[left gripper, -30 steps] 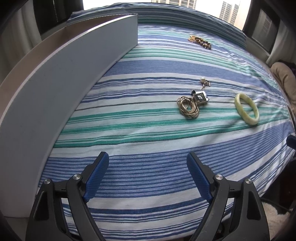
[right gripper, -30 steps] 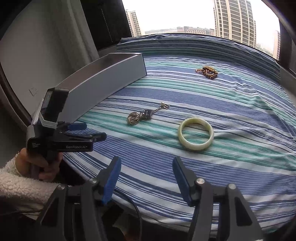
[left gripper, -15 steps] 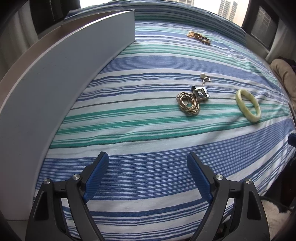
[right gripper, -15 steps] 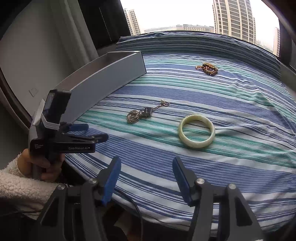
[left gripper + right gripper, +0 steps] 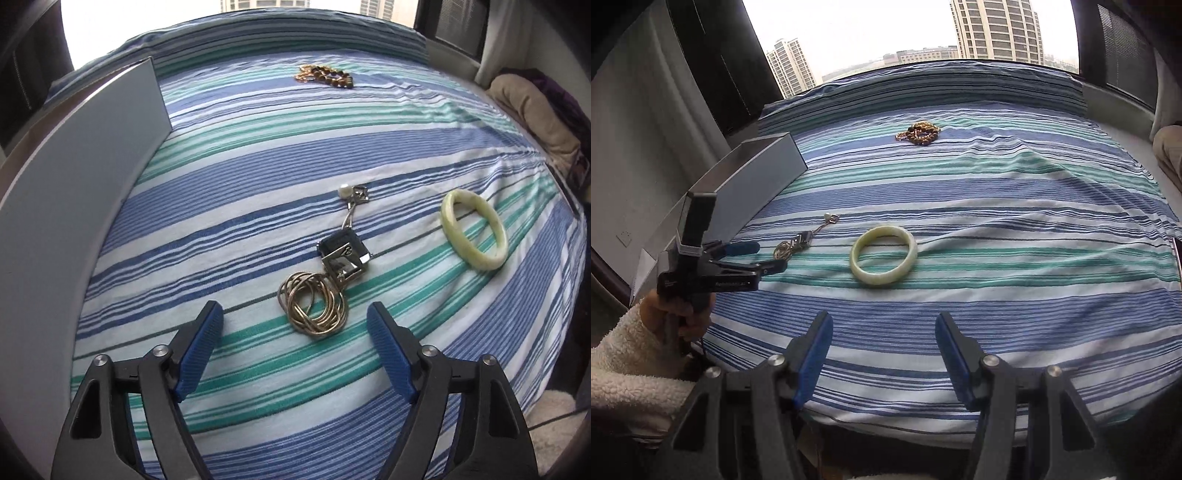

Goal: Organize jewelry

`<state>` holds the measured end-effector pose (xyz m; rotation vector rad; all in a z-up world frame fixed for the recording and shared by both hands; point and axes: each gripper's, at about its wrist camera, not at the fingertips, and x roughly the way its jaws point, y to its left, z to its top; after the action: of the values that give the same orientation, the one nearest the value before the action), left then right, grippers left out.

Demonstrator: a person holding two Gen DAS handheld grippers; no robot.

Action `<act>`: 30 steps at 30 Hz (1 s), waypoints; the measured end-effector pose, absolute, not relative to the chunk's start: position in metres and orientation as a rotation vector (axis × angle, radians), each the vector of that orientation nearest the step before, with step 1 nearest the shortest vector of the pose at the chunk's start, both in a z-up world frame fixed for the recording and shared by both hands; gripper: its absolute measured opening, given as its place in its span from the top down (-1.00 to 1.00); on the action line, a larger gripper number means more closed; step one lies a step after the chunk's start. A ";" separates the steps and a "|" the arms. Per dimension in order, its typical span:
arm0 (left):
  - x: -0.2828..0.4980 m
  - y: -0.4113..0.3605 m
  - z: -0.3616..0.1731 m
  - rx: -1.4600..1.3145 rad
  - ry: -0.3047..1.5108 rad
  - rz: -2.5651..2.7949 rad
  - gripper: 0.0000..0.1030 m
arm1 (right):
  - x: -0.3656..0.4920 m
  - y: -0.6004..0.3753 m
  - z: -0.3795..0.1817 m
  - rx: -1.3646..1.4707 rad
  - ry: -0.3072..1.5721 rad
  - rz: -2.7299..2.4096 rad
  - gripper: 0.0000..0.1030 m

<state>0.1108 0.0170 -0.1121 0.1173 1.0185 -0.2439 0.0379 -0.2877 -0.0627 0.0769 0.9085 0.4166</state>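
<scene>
A coiled gold chain necklace [image 5: 314, 308] with a square dark pendant [image 5: 344, 254] and a small pearl [image 5: 344, 191] lies on the striped bedspread. My left gripper [image 5: 295, 317] is open, its blue fingers just short of the coil on either side. A pale green bangle [image 5: 474, 230] lies to the right of the necklace. A brown bead bracelet [image 5: 325, 75] lies far back. In the right wrist view my right gripper [image 5: 882, 332] is open and empty, well short of the bangle [image 5: 884, 254]. The left gripper [image 5: 764, 258] shows there beside the necklace [image 5: 792, 245].
A long grey open box [image 5: 74, 192] runs along the left side of the bed, also seen in the right wrist view [image 5: 746, 184]. A beige cushion [image 5: 532, 110] sits at the far right. The bed's front edge [image 5: 923, 424] is just under my right gripper.
My left gripper has moved forward and right to the gold necklace, which now lies just ahead of its fingers. My right gripper has stayed open and nearly still.
</scene>
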 end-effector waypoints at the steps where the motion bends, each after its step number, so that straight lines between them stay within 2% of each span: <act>1: 0.110 0.016 -0.111 0.119 0.997 -0.252 0.01 | 0.038 -0.287 -0.061 0.076 0.903 0.420 -0.15; 3: 0.105 0.016 -0.108 0.117 0.983 -0.295 0.54 | 0.037 -0.284 -0.059 0.059 0.895 0.424 -0.15; 11: 0.088 0.042 -0.080 -0.126 0.977 -0.316 0.58 | 0.073 -0.274 -0.059 -0.026 0.906 0.406 -0.15; 19: 0.068 0.067 -0.031 -0.221 0.901 -0.305 0.58 | 0.127 -0.179 -0.101 -0.326 0.999 0.599 -0.13; 20: 0.064 0.072 -0.026 -0.234 0.893 -0.302 0.58 | 0.134 -0.171 -0.111 -0.359 1.023 0.596 -0.03; 21: 0.061 0.078 -0.020 -0.248 0.886 -0.297 0.58 | 0.139 -0.166 -0.120 -0.387 1.048 0.591 0.33; 22: 0.057 0.085 -0.015 -0.263 0.880 -0.288 0.58 | 0.143 -0.162 -0.128 -0.406 1.074 0.585 0.60; 23: 0.052 0.093 -0.009 -0.277 0.871 -0.280 0.58 | 0.144 -0.162 -0.129 -0.411 1.068 0.578 0.78; 26: 0.042 0.115 0.011 -0.314 0.846 -0.243 0.58 | 0.146 -0.167 -0.122 -0.357 1.090 0.609 0.79; 30: 0.026 0.154 0.046 -0.360 0.786 -0.192 0.58 | 0.147 -0.174 -0.082 -0.205 1.059 0.675 0.79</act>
<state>0.0256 0.1537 0.0465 -0.3601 0.7861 -0.1920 0.1466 -0.1739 -0.0820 -0.2047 1.0588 0.6746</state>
